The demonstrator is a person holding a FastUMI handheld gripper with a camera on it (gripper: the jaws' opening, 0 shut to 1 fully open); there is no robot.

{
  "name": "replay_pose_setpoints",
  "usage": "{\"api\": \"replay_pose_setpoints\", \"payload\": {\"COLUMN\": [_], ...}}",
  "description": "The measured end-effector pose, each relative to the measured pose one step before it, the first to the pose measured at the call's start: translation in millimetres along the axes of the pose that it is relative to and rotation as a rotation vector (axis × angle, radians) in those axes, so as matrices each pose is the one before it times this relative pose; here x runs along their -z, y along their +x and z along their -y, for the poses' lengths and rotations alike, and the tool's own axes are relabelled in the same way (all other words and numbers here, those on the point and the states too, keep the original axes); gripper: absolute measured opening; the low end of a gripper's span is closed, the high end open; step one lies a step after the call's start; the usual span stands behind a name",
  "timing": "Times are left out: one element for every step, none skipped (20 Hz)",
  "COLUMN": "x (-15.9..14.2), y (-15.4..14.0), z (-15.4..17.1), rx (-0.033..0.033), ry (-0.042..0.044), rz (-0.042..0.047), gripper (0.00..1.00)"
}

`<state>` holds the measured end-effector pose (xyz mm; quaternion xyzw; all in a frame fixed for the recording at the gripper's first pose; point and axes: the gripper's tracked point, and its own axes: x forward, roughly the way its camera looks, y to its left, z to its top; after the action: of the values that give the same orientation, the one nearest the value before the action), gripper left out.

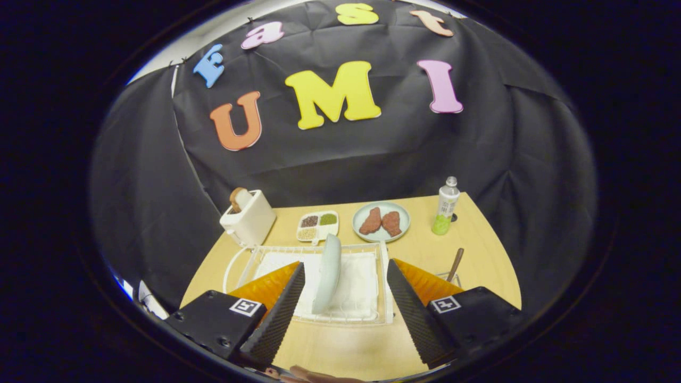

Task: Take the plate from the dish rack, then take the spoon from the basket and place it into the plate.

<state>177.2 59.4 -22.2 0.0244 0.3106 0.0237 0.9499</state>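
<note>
Black cloth walls close in a booth around a light wooden table [372, 346]. Gripper [346, 308] hovers above the near table edge, fingers spread wide and holding nothing. Between the fingers, slightly ahead: white wire dish rack [340, 319] with a pale plate [327, 274] standing on edge in it, closer to the left finger, touching neither. Beyond the right finger: rim of a small basket [449, 276], brown-handled spoon [455, 264] tilted upright in it. Further back on the table, left to right: white toaster [249, 217] with bread in the slot, divided dish [318, 226] of grains, round plate with two reddish pieces [381, 221], clear bottle [446, 206] with a green base.
</note>
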Motion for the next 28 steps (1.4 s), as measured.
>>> {"api": "replay_pose_setpoints", "payload": {"x": [-1.7,-1.36,1.16,3.12,1.7,-2.17,-2.15,-2.44,-0.78,-1.3,-0.37,-2.73,-3.33,-3.01,-0.85,0.44,0.78,-1.92,1.35,-2.25,1.25,-2.16,0.02,-1.06,-2.23,-2.58,2.21,0.2], "y": [10.52,12.16,12.79,11.15,8.66,9.43,5.91,3.57,3.62,3.77,2.52,2.83,2.91,3.45,2.89,3.03,2.9,0.65,3.37,0.71,-0.13,-2.63,-1.55,-3.06,-3.93,-3.87,-4.03,-3.98], "z": [-4.38,-3.68,-3.33,-0.77,0.39,1.69,-0.38,-2.38,-3.37,-2.86,0.66,0.26,1.6,1.15,-0.36,-1.86,-0.01,-0.41,0.31,2.75,0.71,-0.6,1.05,1.06,1.97,1.89,-0.56,0.2], "rx": [0.00866,0.01482,0.02045,0.03174,0.03724,0.03808,0.03936,0.02674,0.02189,0.02324,0.0337,0.03555,0.04068,0.03419,0.02648,0.01531,0.0182,0.01509,0.02151,0.03022,0.01775,0.00933,0.01528,0.01529,0.01614,0.01512,0.0017,0.00404], "ry": [-0.00539,-0.00841,-0.00863,-0.01118,-0.01481,-0.02378,-0.02059,-0.01226,-0.02102,-0.0168,-0.01423,-0.01601,-0.01054,-0.00324,-0.00179,-0.00572,0.00899,0.00062,0.00496,0.00013,-0.00991,0.0051,0.00253,0.00215,-0.00237,-0.00438,-0.00416,-0.00894], "rz": [-0.02698,-0.02951,-0.03916,-0.05405,-0.04476,-0.03713,-0.0272,-0.01601,-0.02138,-0.01941,-0.01711,-0.00982,-0.00345,-0.00373,-0.00878,-0.02029,-0.01562,-0.00707,-0.01249,-0.00313,-0.00182,0.00449,0.00559,0.00712,0.0133,0.01399,0.00157,0.00268], "gripper": [1.0,1.0,1.0,0.99,0.97,0.96,0.95,0.95,0.94,0.93,0.88,0.85,0.78,0.71,0.64,0.57,0.47,0.41,0.32,0.25,0.16,0.13,0.09,0.08,0.07,0.06,0.06,0.06]}}
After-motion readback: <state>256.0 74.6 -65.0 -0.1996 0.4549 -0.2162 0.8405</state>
